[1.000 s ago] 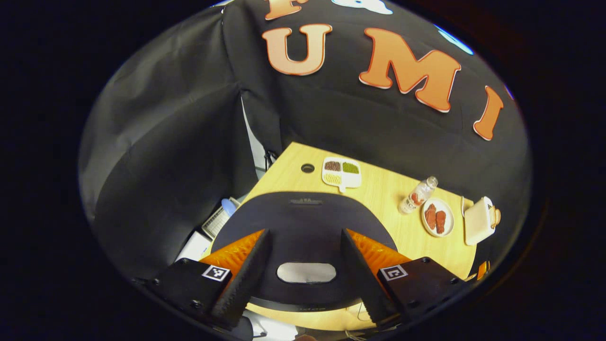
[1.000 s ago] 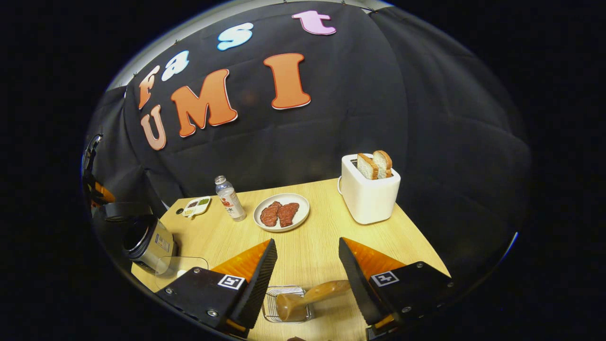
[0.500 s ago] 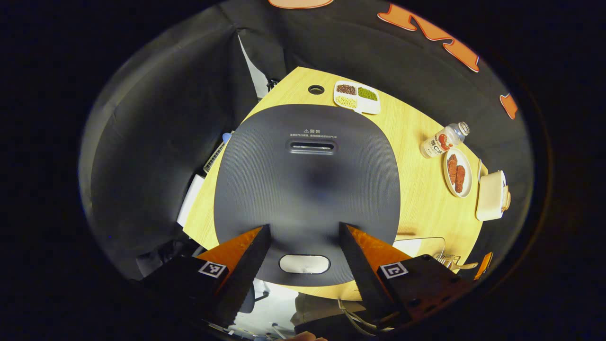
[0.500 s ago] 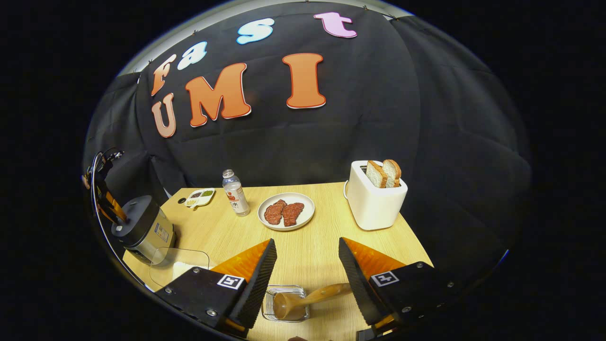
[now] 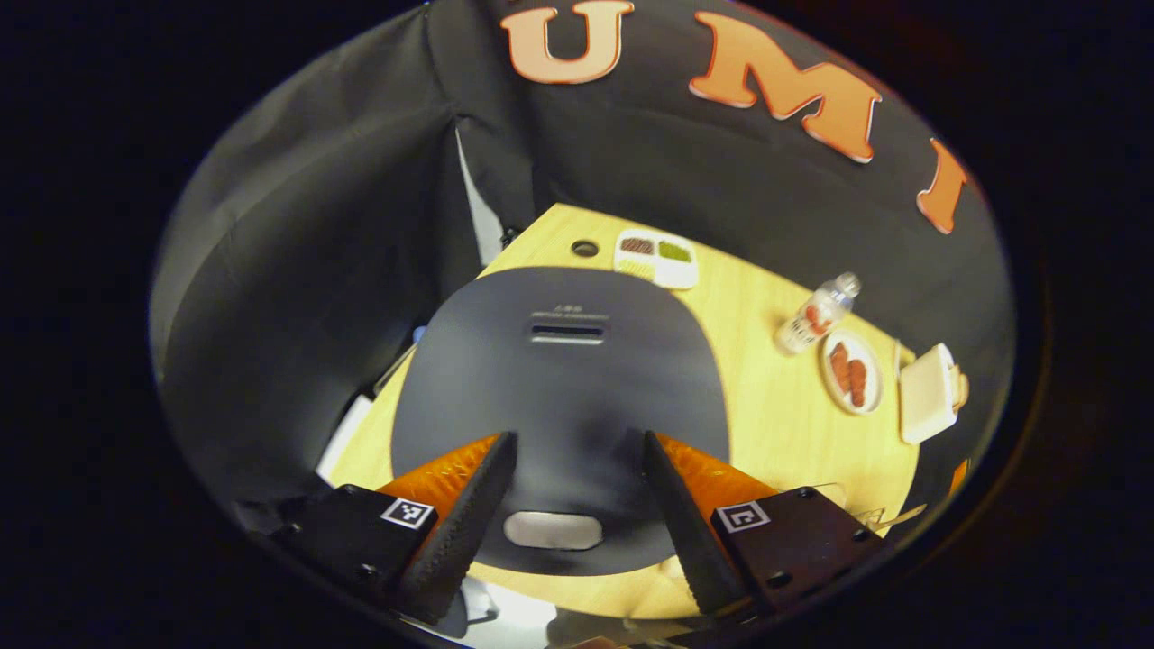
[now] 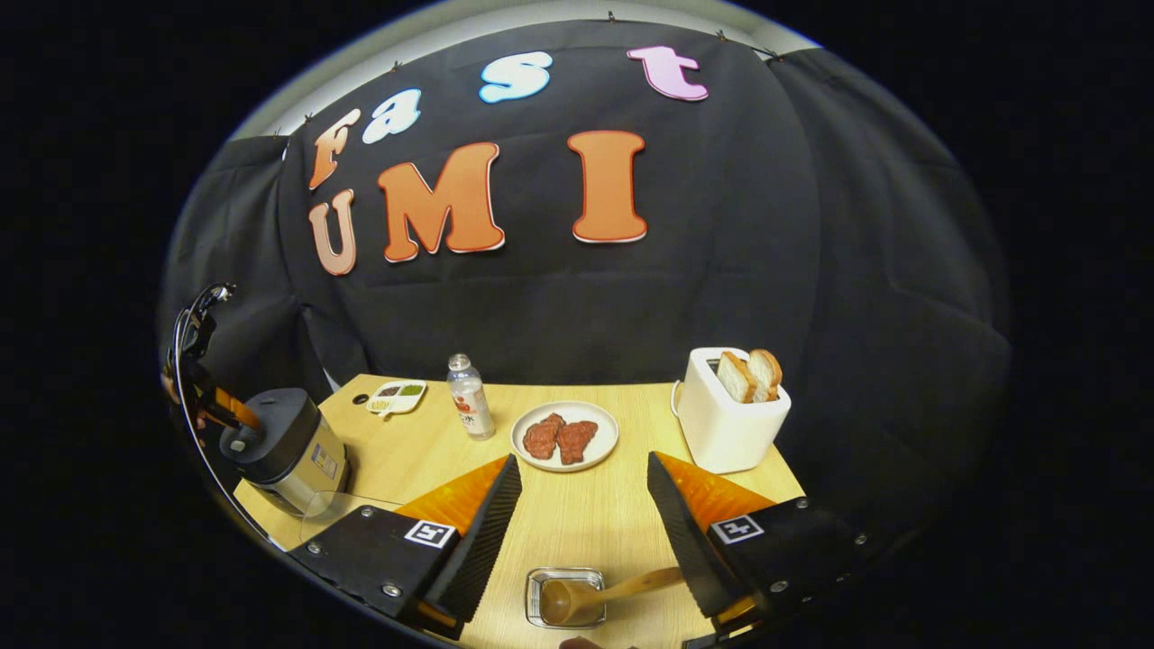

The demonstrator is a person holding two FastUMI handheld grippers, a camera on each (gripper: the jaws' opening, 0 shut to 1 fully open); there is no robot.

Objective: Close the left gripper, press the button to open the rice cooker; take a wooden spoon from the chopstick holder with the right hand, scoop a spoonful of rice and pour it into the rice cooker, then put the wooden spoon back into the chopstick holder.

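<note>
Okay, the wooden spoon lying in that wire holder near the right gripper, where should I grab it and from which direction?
Grip the wooden spoon by its handle, which sticks out over the wire holder rim toward the right gripper's right finger. The bowl sits down inside the holder, so it is harder to reach. Come from above with the open fingers set across the handle, probably near its free end.

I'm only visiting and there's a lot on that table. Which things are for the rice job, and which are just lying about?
For the job:
rice cooker, lid shut
its button
wooden spoon
chopstick holder
left gripper, right gripper

Lying about:
toaster with bread
plate of meat
bottle
divided dish
</note>
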